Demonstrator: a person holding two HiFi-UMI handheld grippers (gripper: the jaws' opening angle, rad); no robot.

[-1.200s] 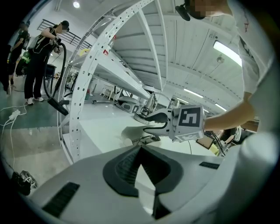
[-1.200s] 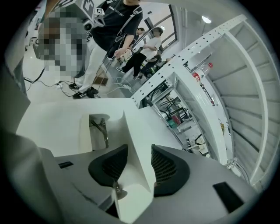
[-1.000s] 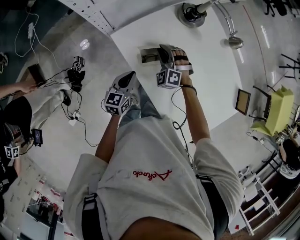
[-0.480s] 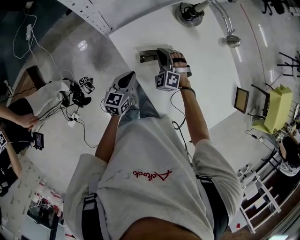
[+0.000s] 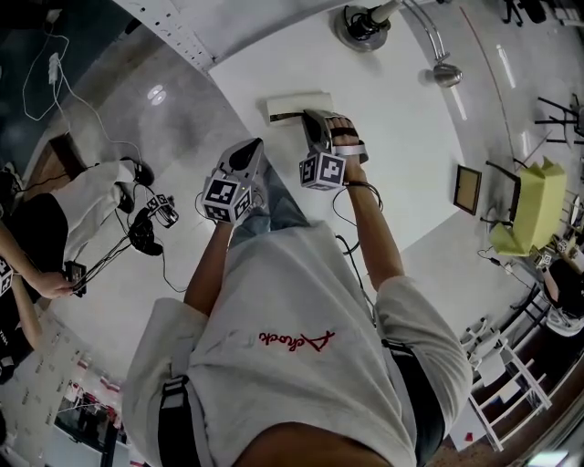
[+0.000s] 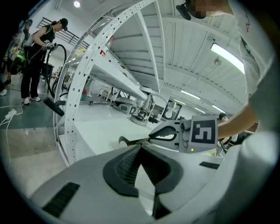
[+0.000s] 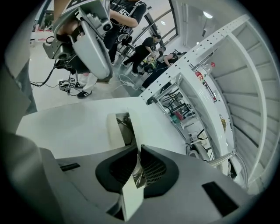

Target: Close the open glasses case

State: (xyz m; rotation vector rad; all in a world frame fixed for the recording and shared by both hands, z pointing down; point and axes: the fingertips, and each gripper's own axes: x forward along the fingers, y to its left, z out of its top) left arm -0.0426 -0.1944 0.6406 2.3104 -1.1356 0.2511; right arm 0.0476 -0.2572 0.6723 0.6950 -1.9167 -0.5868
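The cream glasses case [image 5: 297,104] lies on the white table [image 5: 401,146], with dark glasses inside [image 7: 124,127]. My right gripper [image 5: 311,119] is at its near edge. The case's thin cream lid [image 7: 131,131] runs between that gripper's [image 7: 138,151] jaws, which are closing on it, pads against the flap. My left gripper [image 5: 246,157] hangs off the table's left edge, apart from the case. Its [image 6: 140,148] jaw tips meet with nothing between them. From there I see the right gripper [image 6: 168,133] beside the case [image 6: 129,141].
A round lamp base [image 5: 363,24] and a metal dome [image 5: 447,77] stand at the table's far side. A small framed panel [image 5: 472,190] lies at the right. Cables [image 5: 151,228] and a person [image 5: 36,246] are on the floor at left.
The right gripper has shifted a little toward the case's left end with the lid. The case now shows a cream face where its dark inside showed. The left gripper stayed put.
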